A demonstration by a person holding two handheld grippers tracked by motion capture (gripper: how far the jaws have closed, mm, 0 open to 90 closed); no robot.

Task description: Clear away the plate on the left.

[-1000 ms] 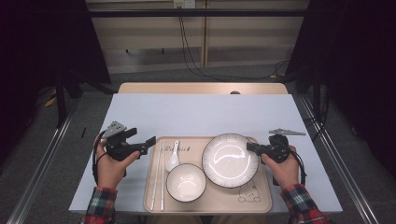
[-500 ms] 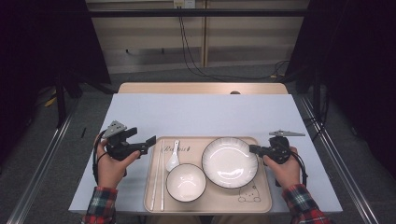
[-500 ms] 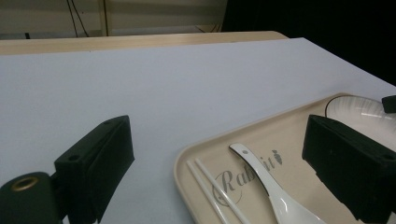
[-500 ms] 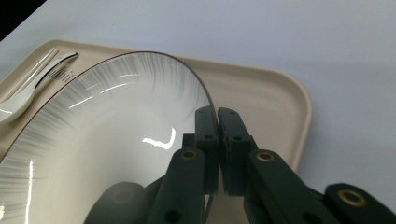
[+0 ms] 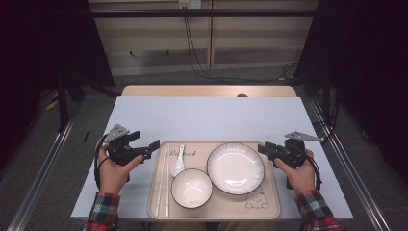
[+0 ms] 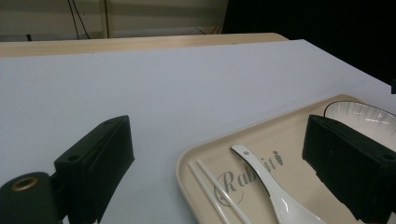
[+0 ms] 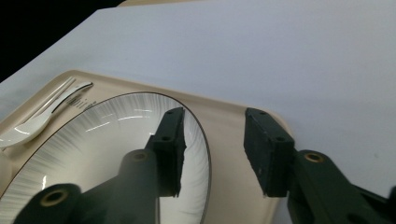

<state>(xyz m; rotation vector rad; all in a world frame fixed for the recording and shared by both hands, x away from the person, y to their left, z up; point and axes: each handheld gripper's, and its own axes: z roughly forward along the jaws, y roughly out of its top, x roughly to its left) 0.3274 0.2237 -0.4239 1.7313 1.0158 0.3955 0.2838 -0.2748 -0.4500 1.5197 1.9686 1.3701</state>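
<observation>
plate (image 5: 235, 168) lies on the right part of a beige tray (image 5: 269, 209) near the front edge of the pale table (image 5: 207, 118) in the high view, with a smaller bowl (image 5: 191, 188) just beside it at front left, a white spoon (image 5: 178, 161) behind the bowl and a pair of chopsticks (image 5: 162, 180) along the tray's left side. the right gripper (image 5: 267, 150) is held level at the tray's right edge, its tips close to the plate's rim; whether they touch it is hard to say from up here. the left gripper (image 5: 150, 148) is held just off the tray's left edge, jaws wide apart.

left gripper view: the jaws stand wide with nothing between them but table, the tray's corner (image 6: 187, 161), the chopsticks (image 6: 212, 193) and the spoon (image 6: 266, 184); a slice of the plate (image 6: 357, 112) shows past the right one.

right gripper view: the jaws have just been opening and now stand partly apart astride the plate's rim (image 7: 198, 128), one over the plate's inside, the other over the tray's edge (image 7: 233, 112), not pressing on it.
</observation>
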